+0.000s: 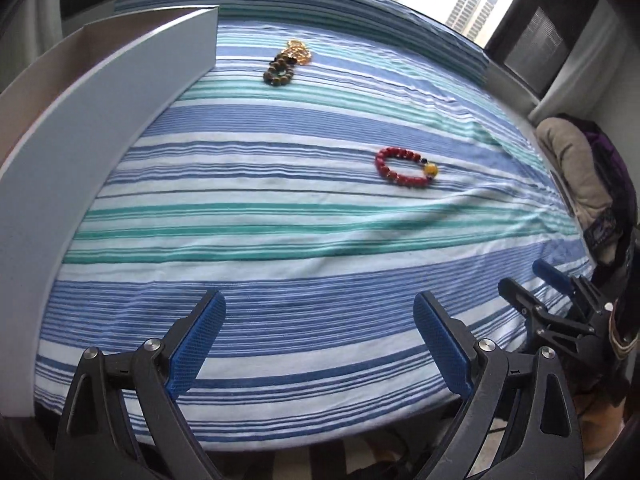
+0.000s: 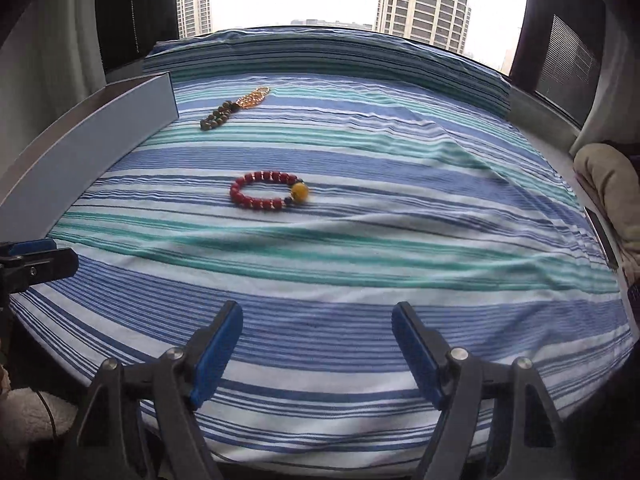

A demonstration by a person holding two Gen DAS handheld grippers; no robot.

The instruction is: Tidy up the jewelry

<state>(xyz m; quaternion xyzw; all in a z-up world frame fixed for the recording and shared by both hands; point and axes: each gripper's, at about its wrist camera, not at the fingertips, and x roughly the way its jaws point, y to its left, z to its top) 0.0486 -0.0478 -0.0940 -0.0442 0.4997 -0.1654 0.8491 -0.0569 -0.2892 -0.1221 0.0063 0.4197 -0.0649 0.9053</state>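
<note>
A red bead bracelet point(image 1: 404, 168) point(image 2: 266, 192) with one large yellow bead lies flat on the striped bedsheet point(image 1: 300, 220) point(image 2: 360, 240). Farther back, a brown bead bracelet point(image 1: 278, 72) point(image 2: 216, 119) touches an amber bead bracelet point(image 1: 298, 52) point(image 2: 254, 98). My left gripper point(image 1: 320, 344) hovers over the near edge of the bed, jaws wide apart with nothing between them. My right gripper point(image 2: 318, 350) is likewise open and empty, well short of the red bracelet. Each gripper also shows in the other's view: the right gripper point(image 1: 532, 280) and the left gripper's fingers point(image 2: 36, 258).
A long grey-blue board point(image 1: 100, 128) point(image 2: 88, 136) stands upright along the bed's left side. Folded striped bedding point(image 2: 320, 56) lies along the far edge under the window. A beige cushion point(image 1: 572, 168) point(image 2: 608, 188) and dark cloth sit off the right edge.
</note>
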